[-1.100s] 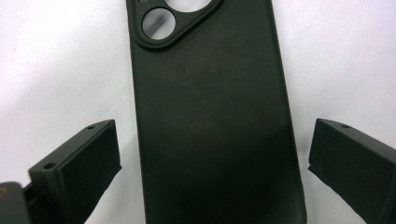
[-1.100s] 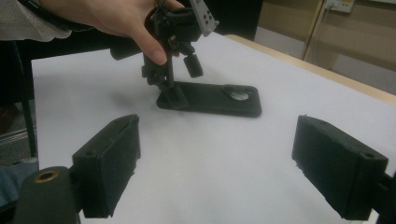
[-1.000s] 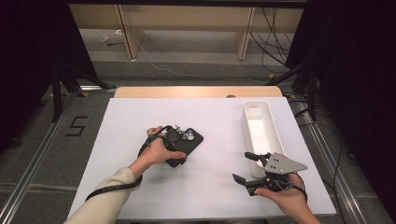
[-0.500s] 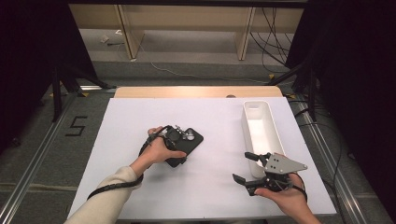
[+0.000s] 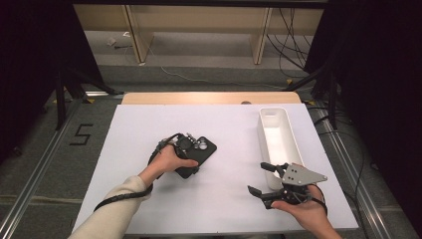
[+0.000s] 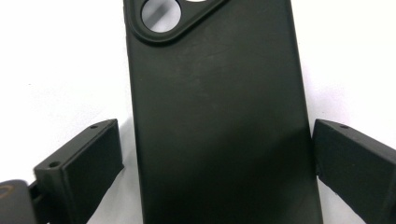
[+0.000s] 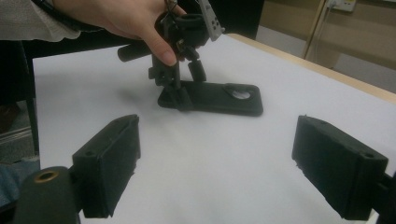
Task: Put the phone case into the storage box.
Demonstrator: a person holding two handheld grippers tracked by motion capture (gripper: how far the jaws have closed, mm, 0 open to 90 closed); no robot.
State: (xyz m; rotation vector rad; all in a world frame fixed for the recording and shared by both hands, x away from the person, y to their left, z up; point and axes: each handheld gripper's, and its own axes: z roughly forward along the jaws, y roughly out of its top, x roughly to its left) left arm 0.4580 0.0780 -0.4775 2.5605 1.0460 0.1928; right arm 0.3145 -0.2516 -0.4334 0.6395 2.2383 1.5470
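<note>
A black phone case [image 5: 204, 149] lies flat on the white table, back up, with its round camera cut-out toward the far end. My left gripper [image 5: 186, 148] stands over the case's near end, pointing down. In the left gripper view the case [image 6: 219, 116] runs between the two jaws, which are open with a thin gap on each side. From the right gripper view, the left gripper [image 7: 184, 79] stands upright over the case [image 7: 219, 99]. My right gripper [image 5: 256, 178] is held low near the front right of the table, open, with nothing between its jaws [image 7: 219, 163].
A long white bin [image 5: 277, 134] stands on the right side of the table, just beyond the right gripper. The white sheet [image 5: 129, 134] covers the table; a wooden edge [image 5: 209, 97] shows at the back. Floor rails run along both sides.
</note>
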